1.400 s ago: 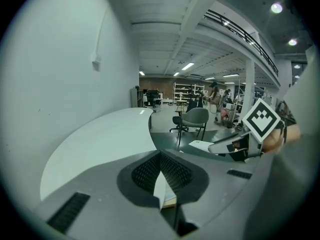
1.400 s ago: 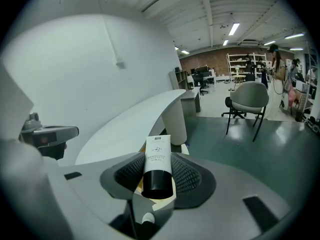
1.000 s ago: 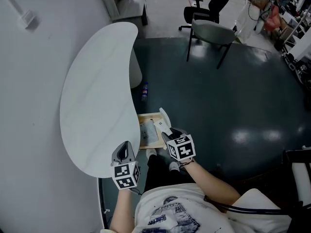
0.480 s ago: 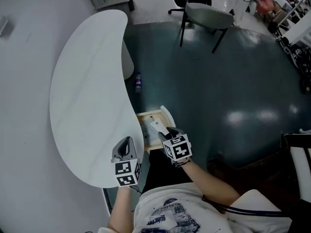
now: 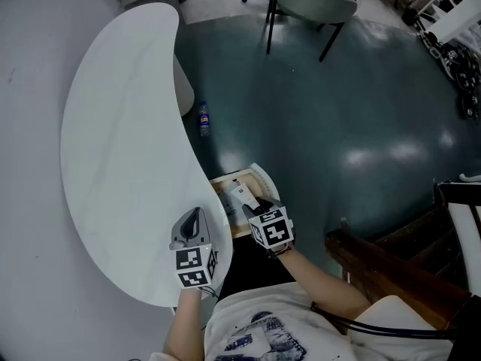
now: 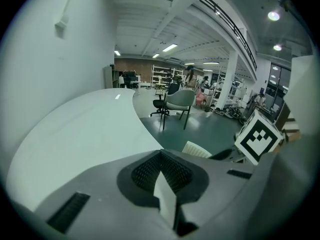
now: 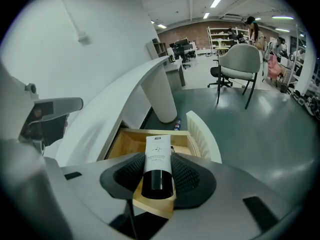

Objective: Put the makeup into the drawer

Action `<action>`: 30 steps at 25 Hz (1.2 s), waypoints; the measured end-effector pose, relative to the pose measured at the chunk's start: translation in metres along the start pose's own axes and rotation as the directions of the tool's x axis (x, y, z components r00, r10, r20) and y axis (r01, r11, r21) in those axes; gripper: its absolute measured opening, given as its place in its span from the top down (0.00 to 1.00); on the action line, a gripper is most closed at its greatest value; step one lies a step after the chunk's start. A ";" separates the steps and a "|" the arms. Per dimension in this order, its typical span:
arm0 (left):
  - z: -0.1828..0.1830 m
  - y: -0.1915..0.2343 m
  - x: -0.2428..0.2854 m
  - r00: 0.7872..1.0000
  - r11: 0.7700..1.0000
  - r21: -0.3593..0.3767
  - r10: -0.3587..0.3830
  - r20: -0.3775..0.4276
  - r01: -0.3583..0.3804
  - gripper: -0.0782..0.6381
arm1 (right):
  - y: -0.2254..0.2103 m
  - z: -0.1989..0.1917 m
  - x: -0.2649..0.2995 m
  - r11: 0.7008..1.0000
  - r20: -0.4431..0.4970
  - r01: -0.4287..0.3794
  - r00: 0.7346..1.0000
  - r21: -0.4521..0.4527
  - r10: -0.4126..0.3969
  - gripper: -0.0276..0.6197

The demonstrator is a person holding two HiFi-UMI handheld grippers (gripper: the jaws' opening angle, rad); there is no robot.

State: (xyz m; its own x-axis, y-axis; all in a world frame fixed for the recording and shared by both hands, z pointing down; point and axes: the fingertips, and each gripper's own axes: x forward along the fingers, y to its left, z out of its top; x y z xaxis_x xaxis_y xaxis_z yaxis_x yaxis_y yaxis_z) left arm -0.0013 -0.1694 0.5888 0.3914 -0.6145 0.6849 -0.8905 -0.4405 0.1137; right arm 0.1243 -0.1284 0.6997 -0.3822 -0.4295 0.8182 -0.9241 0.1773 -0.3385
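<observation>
While the makeup tube [image 7: 156, 156] sits clamped between the two fingers of my right gripper [image 5: 252, 201], I hold it over the open drawer [image 7: 124, 143]. The fingers press on the tube's sides, one on each. Its dark cap points back toward me and its white printed body reaches out ahead, tilted downward. I cannot tell whether the far end touches the drawer's wooden floor. Something flat and pale lies in the drawer, too small to make out.

The drawer is pulled out from under the table [image 5: 120, 149], a long white top with a curved edge. Its ribbed white front panel stands on the side away from the table. The wooden inside lies just below and ahead of my right fingers.

On the other side, my left gripper [image 5: 194, 235] is over the table's rim, just beside the drawer and close to my right gripper. Its fingers are drawn together, the tips meeting.

Farther out, a small bottle [image 5: 203, 117] lies on the dark glossy floor [image 5: 338, 111], near the table's white pedestal [image 5: 184, 89]. A grey chair [image 5: 312, 6] stands well apart from all this.
</observation>
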 end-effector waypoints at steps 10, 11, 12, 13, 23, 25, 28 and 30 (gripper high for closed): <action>0.001 0.007 0.024 0.997 0.997 0.030 -0.070 -0.016 0.071 0.82 | -0.004 -0.014 0.044 0.999 -0.064 0.034 0.997 0.030 -0.032 0.68; 0.002 0.005 0.026 0.997 0.996 0.037 -0.078 -0.018 0.078 0.82 | -0.004 -0.016 0.050 0.999 -0.073 0.037 0.997 0.024 -0.035 0.68; 0.002 0.004 0.027 0.996 0.995 0.043 -0.085 -0.021 0.085 0.82 | -0.004 -0.018 0.054 0.999 -0.082 0.037 0.996 0.016 -0.036 0.68; 0.001 0.003 0.028 0.996 0.995 0.045 -0.090 -0.024 0.091 0.82 | -0.004 -0.020 0.059 0.999 -0.089 0.036 0.995 0.009 -0.035 0.68; -0.002 0.004 0.040 0.994 0.993 0.059 -0.102 -0.033 0.104 0.82 | -0.003 -0.030 0.097 1.000 -0.107 0.014 0.994 -0.005 -0.014 0.68; -0.002 0.004 0.043 0.994 0.993 0.060 -0.103 -0.034 0.105 0.82 | -0.003 -0.032 0.103 1.000 -0.108 0.014 0.994 -0.015 -0.016 0.68; -0.002 0.004 0.047 0.994 0.992 0.062 -0.104 -0.036 0.107 0.82 | -0.002 -0.036 0.110 1.000 -0.130 0.008 0.992 -0.021 -0.010 0.68; -0.003 0.002 0.047 0.994 0.992 0.064 -0.105 -0.040 0.108 0.82 | 0.000 -0.042 0.113 0.999 -0.144 -0.002 0.990 -0.036 -0.004 0.68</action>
State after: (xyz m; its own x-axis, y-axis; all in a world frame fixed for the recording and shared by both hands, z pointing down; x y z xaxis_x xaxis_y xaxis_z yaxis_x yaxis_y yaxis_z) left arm 0.0144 -0.1972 0.6233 0.4734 -0.5385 0.6971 -0.8266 -0.5450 0.1404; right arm 0.0808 -0.1399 0.8114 -0.3749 -0.2984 0.8777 -0.9229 0.2096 -0.3229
